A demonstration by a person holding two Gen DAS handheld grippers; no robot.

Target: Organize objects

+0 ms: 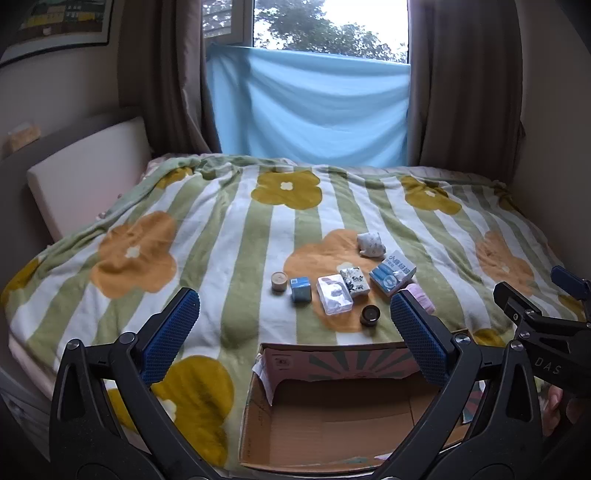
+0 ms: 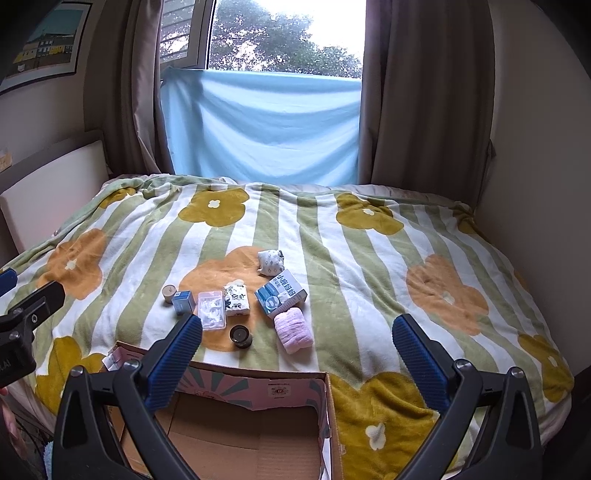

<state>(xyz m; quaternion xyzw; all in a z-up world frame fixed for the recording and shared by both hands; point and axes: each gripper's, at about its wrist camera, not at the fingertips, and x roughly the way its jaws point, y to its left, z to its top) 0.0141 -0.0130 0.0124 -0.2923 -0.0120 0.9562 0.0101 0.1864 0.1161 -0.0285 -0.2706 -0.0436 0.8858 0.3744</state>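
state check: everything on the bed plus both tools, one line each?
Left tool: open, holds nothing.
Right tool: open, holds nothing.
Cardboard box: open, nothing visible inside.
Black jar: on the blanket, outside box.
Pink cloth: rolled, beside the blue-white box.
Clear case: flat, shut.
Window: ajar.

Bed [image 2: 369, 258] under floral striped blanket. Window [image 2: 288, 33] behind, daylight, trees outside; blue cloth [image 2: 258, 125] across lower half. Brown curtains [image 2: 424, 92] either side. Framed picture [image 2: 44, 44] on left wall.
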